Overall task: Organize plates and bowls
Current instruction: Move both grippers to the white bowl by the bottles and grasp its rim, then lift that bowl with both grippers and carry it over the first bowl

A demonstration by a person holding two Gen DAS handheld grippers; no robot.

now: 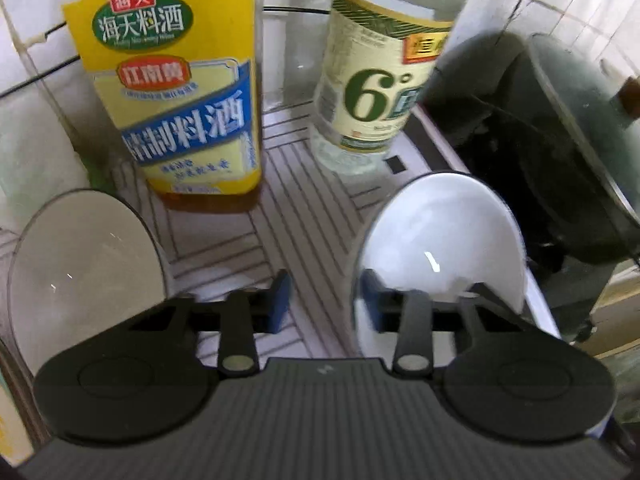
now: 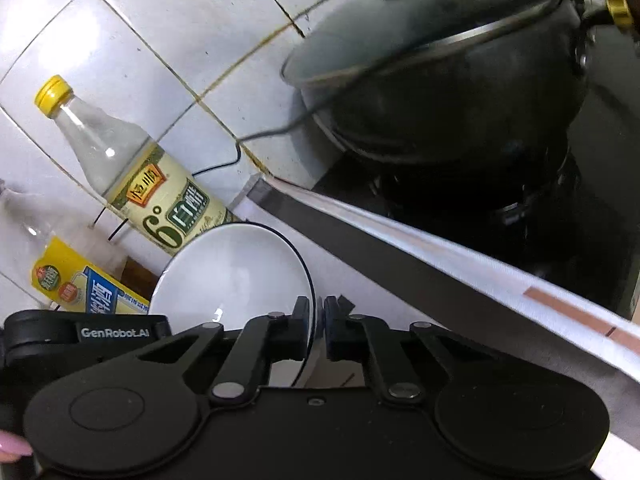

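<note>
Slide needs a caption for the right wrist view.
Right gripper clamps the rim of a white black-edged plate beside a white-vinegar bottle and lidded black wok.

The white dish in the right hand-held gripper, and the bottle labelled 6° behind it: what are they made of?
White dish: probably glazed ceramic, maybe melamine; glossy, with sharp highlights and a thin dark rim line. Bottle: clear plastic by its look, see-through above a cream paper-like label, with a yellow ribbed cap.

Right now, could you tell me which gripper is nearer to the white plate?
Right. The right gripper is clamped on the white plate's rim, holding it on edge. The left gripper is open; the plate stands just beside its right finger, ungripped.
</note>
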